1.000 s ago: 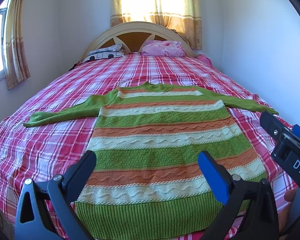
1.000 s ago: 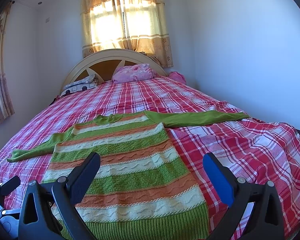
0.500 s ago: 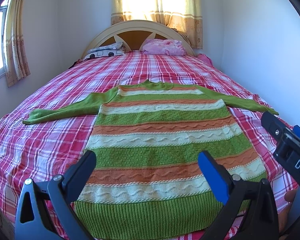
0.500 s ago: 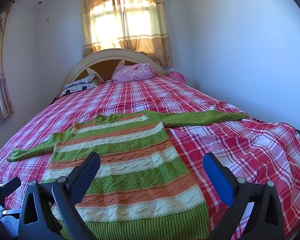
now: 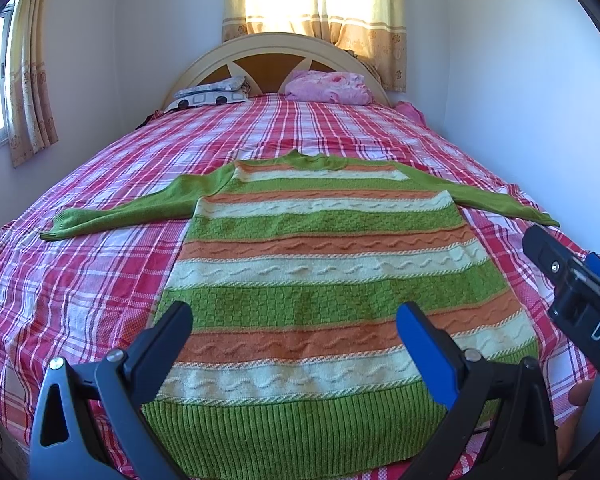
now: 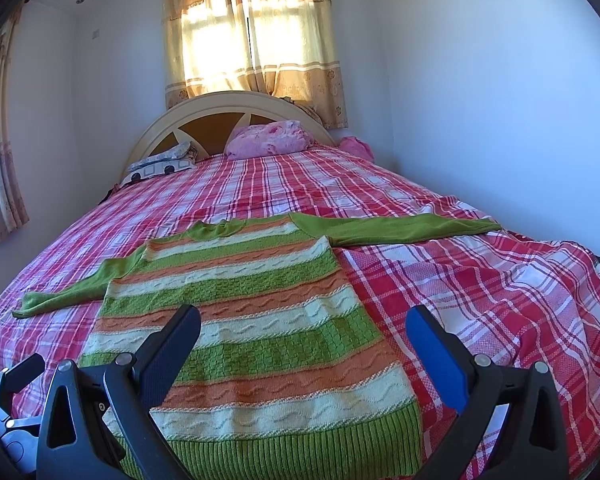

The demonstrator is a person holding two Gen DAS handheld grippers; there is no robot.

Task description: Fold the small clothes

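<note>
A knitted sweater (image 5: 324, 264) with green, orange and cream stripes lies flat on the bed, sleeves spread out to both sides, ribbed green hem nearest me. My left gripper (image 5: 294, 322) hangs open above the hem, nothing between its fingers. In the right wrist view the same sweater (image 6: 244, 320) lies left of centre, and my right gripper (image 6: 302, 326) is open above its lower right corner, holding nothing. The right gripper's body (image 5: 572, 292) shows at the right edge of the left wrist view. The left gripper's tip (image 6: 16, 376) shows at the lower left of the right wrist view.
The bed is covered by a red and white plaid sheet (image 5: 100, 280). A pink blanket (image 5: 328, 86) and a patterned pillow (image 5: 210, 94) lie by the headboard (image 5: 276, 50). White walls stand close on both sides. Curtained windows sit behind the bed and at left.
The left wrist view has tilted slightly, so the sweater sits a little lower in frame. The right gripper has held still. Both grippers stay open.
</note>
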